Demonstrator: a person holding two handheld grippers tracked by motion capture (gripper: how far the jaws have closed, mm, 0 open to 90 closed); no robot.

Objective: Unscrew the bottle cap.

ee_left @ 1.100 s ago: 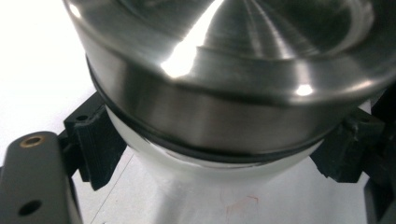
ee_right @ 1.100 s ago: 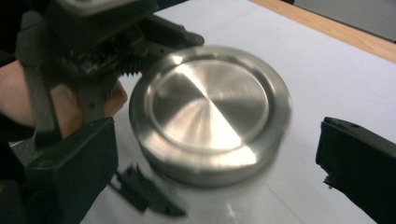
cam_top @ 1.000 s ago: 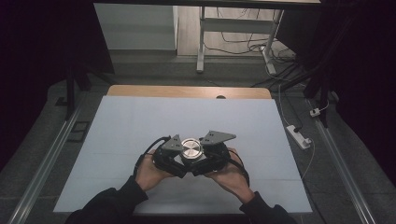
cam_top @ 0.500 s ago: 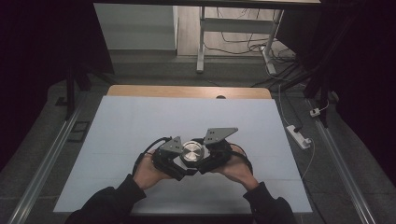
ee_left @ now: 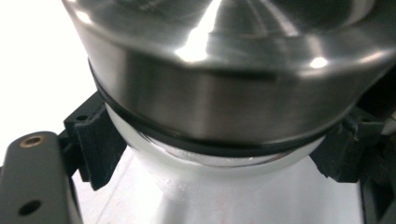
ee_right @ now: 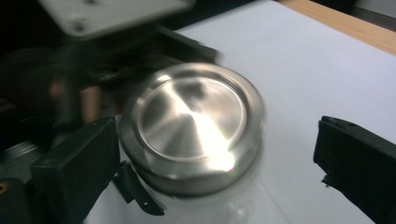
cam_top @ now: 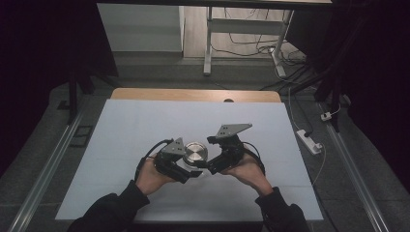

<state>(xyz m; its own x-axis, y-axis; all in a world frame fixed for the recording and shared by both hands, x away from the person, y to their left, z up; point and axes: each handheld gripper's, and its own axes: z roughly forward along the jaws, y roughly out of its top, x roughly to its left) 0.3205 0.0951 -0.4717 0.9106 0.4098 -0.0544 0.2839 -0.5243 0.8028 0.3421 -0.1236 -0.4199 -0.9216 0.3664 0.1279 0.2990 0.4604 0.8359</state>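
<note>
While pinching the jar [ee_left: 219, 186] below its steel lid [cam_top: 195, 152], left gripper [cam_top: 186, 166] steadies; right gripper [ee_right: 210, 158] spread, lid between jaws, upright on the counter [cam_top: 121, 135].

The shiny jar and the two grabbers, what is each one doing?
Jar: upright, clamped below its lid.
Lid: on the jar.
Left gripper: shut on the jar.
Right gripper: open, jaws either side of the lid, one apart from it.

A lab-like recording room: a white-covered table [cam_top: 145, 121], floor rails [cam_top: 43, 159], loose cables [cam_top: 251, 36] and a power strip [cam_top: 309, 141].
</note>
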